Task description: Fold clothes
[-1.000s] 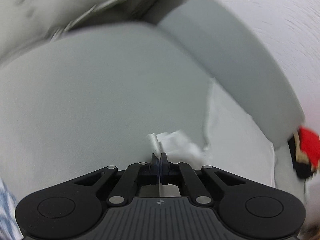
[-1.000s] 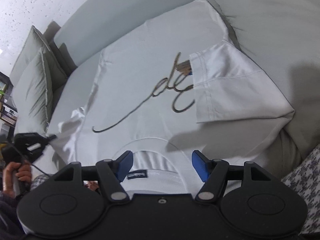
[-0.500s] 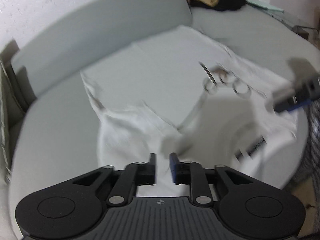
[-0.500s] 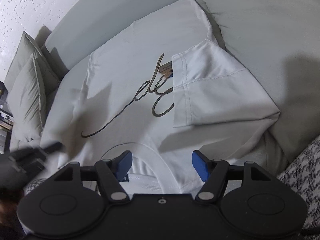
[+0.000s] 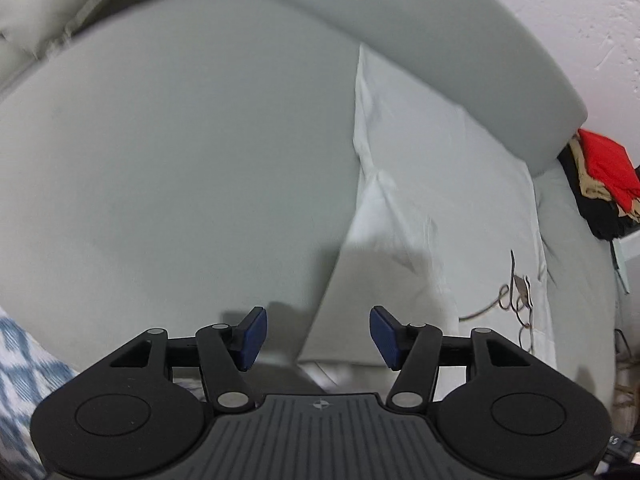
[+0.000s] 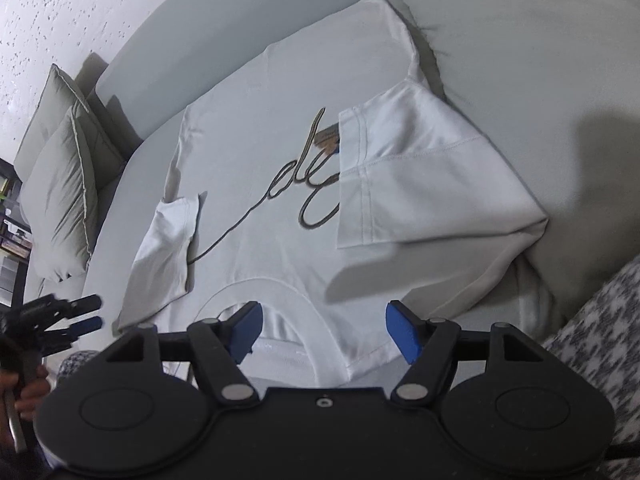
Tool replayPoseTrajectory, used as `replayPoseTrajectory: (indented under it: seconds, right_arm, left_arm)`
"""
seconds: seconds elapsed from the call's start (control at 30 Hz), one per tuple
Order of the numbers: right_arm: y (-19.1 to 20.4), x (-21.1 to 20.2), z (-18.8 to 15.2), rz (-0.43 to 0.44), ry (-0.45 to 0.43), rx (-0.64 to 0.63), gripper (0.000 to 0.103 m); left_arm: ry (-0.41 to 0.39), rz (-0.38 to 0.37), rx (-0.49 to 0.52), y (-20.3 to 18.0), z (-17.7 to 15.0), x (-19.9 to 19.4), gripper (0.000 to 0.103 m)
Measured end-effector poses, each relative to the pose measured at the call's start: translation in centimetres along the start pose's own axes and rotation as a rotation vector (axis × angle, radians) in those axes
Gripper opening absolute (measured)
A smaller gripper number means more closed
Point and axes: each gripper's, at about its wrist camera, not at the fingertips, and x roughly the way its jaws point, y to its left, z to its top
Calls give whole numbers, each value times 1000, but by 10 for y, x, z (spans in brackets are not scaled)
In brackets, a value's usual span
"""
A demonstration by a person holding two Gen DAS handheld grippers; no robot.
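So we have the white T-shirt (image 6: 280,184) spread flat on the grey sofa seat (image 5: 160,160), script logo up, because a smooth base makes straight folds. Both sleeves lie turned in over the chest: the right sleeve (image 6: 420,176) covers the logo's end, the left sleeve (image 6: 168,236) sits narrower. Our left gripper (image 5: 318,336) hangs over the shirt's edge, its jaws opening with nothing between them. Our right gripper (image 6: 324,330) waits spread wide and empty above the collar (image 6: 276,292), probably placed to take the neckline for the lengthwise fold.
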Motion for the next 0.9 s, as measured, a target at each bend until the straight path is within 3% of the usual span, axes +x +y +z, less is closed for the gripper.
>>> replayPoseTrajectory:
  seconds: [0.1,0.13,0.2,0.27,0.33,0.4,0.5,0.57,0.63,0.67,0.73,0.9]
  right_arm:
    - [1,0,0,-6,-1,-7,67]
    - [2,-1,0,-8,-2,-10,67]
    - [1,-3,0,-15,-5,-12,67]
    - [0,-6,0,-31,-7,-21,67]
    - [-2,-10,0,-58,-9,-35,67]
    - [-3,-17,2,-90,-23,-54,67]
    - [-7,-28,12,-89,-82,-56,67]
    - [-11,-32,24,-102,-145,-43,59]
    - [-13,-28,39,-148,-225,-70,22]
    - [-14,-23,48,-174,-252,-90,19]
    - [-17,-6,66,-214,-270,-110,18]
    - [-25,45,98,-240,-210,-127,19]
  left_arm:
    - [52,12,20,-6,5,16,45]
    - [54,67,70,-12,3,20,44]
    - [61,214,191,-27,-2,26,26]
    - [68,337,319,-48,-11,25,29]
    - [58,461,431,-65,-19,23,38]
    - [-13,512,504,-75,-26,15,34]
    - [-125,374,500,-88,-25,7,35]
    - [-181,309,501,-98,-22,8,29]
    - [-209,314,545,-112,-16,23,15]
    - [-200,315,539,-114,-11,32,12]
    - [-178,316,524,-117,0,49,9]
    - [-65,358,401,-96,16,89,9]
